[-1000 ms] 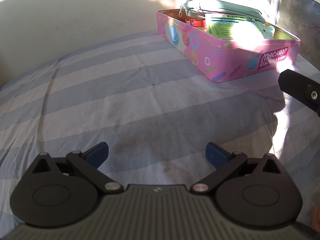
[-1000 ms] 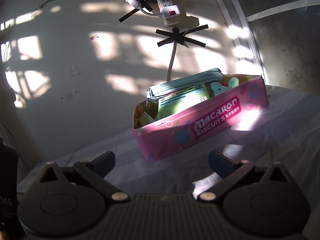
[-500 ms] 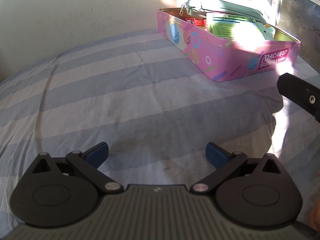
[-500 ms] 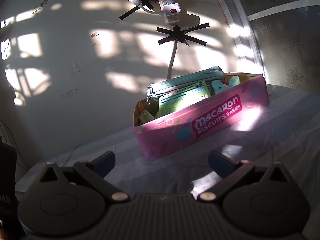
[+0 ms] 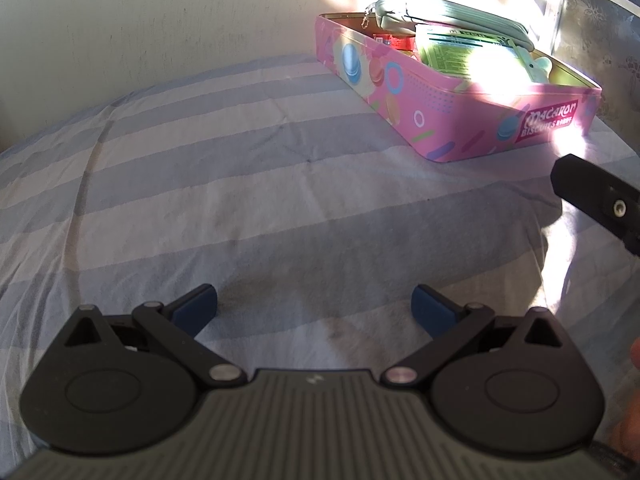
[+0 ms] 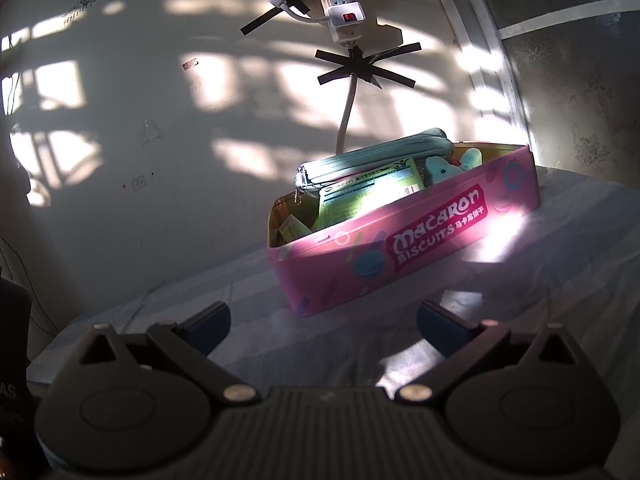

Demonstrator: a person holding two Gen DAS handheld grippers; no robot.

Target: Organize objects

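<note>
A pink macaron biscuit tin [image 5: 436, 120] stands open on the striped bed sheet at the far right; it also shows in the right wrist view [image 6: 400, 248]. Inside lie a grey-green zip pouch [image 5: 448, 12], a green packet [image 5: 464, 52] and a pale blue plush toy [image 6: 448, 164]. My left gripper [image 5: 314, 306] is open and empty, low over the sheet, well short of the tin. My right gripper [image 6: 324, 320] is open and empty, just in front of the tin's near corner. Part of the right gripper's body [image 5: 600, 200] shows at the right edge of the left wrist view.
The blue and white striped sheet [image 5: 240, 184] covers the bed up to a cream wall [image 5: 180, 20]. A white power strip [image 6: 340, 8] and cable are taped to the wall above the tin. A dark panel [image 6: 580, 80] stands at the right.
Both grippers have drifted slightly; the tin sits a little higher and further right in the right wrist view. Both stay open.
</note>
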